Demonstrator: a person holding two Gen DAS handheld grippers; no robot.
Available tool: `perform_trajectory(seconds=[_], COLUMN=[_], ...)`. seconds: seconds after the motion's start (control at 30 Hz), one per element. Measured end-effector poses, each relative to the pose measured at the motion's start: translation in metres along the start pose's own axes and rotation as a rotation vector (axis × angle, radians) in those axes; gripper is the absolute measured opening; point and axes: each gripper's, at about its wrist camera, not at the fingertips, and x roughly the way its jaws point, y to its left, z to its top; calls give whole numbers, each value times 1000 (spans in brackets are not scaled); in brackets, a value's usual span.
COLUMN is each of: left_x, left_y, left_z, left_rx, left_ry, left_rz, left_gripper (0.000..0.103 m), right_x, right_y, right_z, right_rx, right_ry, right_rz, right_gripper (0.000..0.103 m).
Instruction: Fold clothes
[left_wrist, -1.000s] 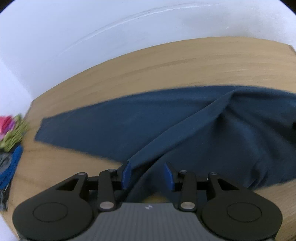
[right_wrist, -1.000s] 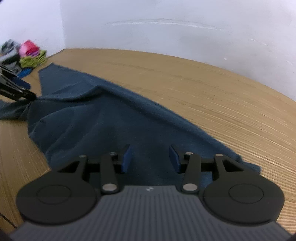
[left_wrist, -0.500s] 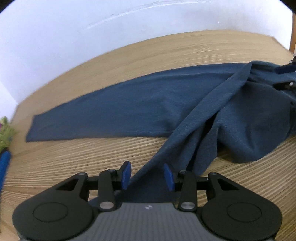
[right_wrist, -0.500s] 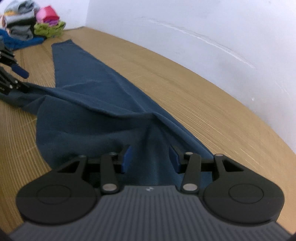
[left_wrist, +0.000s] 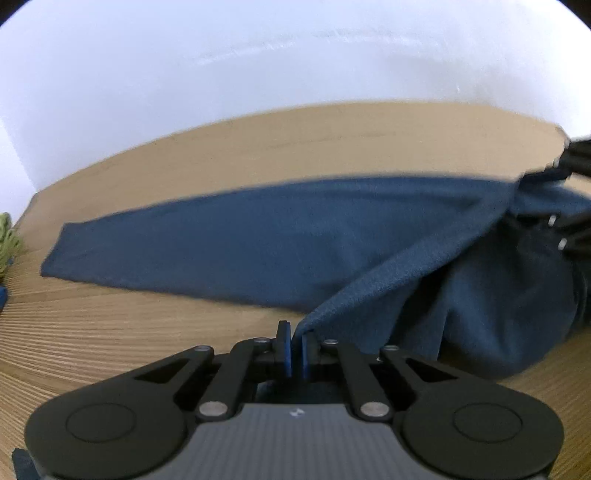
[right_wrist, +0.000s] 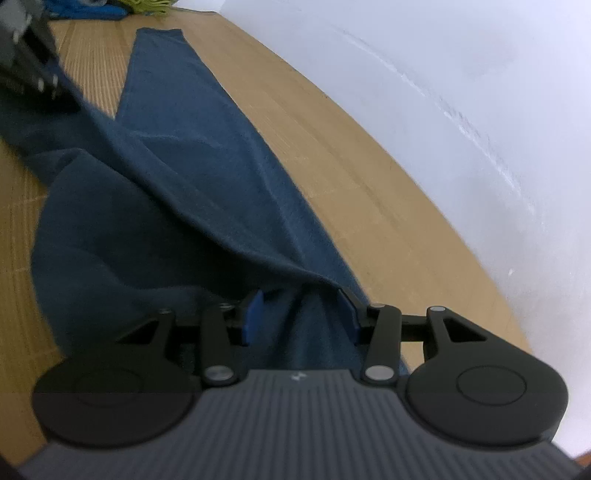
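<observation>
A dark blue garment (left_wrist: 258, 240) lies stretched across the wooden table (left_wrist: 332, 140), one long part flat and another part lifted into a ridge. My left gripper (left_wrist: 294, 349) is shut on an edge of the garment near the table's front. My right gripper (right_wrist: 301, 314) has its jaws apart, with bunched cloth of the same garment (right_wrist: 177, 173) between its blue pads. The right gripper shows at the right edge of the left wrist view (left_wrist: 569, 221). The left gripper shows at the top left of the right wrist view (right_wrist: 26, 70).
A pile of coloured clothes lies at the table's far end, green (right_wrist: 151, 4) and blue (right_wrist: 88, 11) in the right wrist view and at the left edge of the left wrist view (left_wrist: 5, 240). A white wall (left_wrist: 258, 55) runs behind the table.
My left gripper has closed on the garment's edge; its jaws were apart before. The lifted fold now runs taut between the two grippers. The right gripper has swung toward the wall.
</observation>
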Motion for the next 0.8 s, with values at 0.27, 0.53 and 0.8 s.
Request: perform_trajectory(seconds=[0.27, 0.53, 0.8], left_x=[-24, -33, -37], left_y=[-8, -12, -7], left_z=[34, 49, 85], left_rx=[2, 11, 61], left_ry=[-117, -145, -198], left_rz=[64, 103, 184], left_gripper=[6, 6, 6], right_x=[9, 2, 4], right_y=[-16, -19, -42], right_z=[1, -7, -12], right_rx=[29, -7, 165], right_ry=[-30, -55, -103], right_rz=[-12, -15, 4], right_gripper=[47, 53, 9])
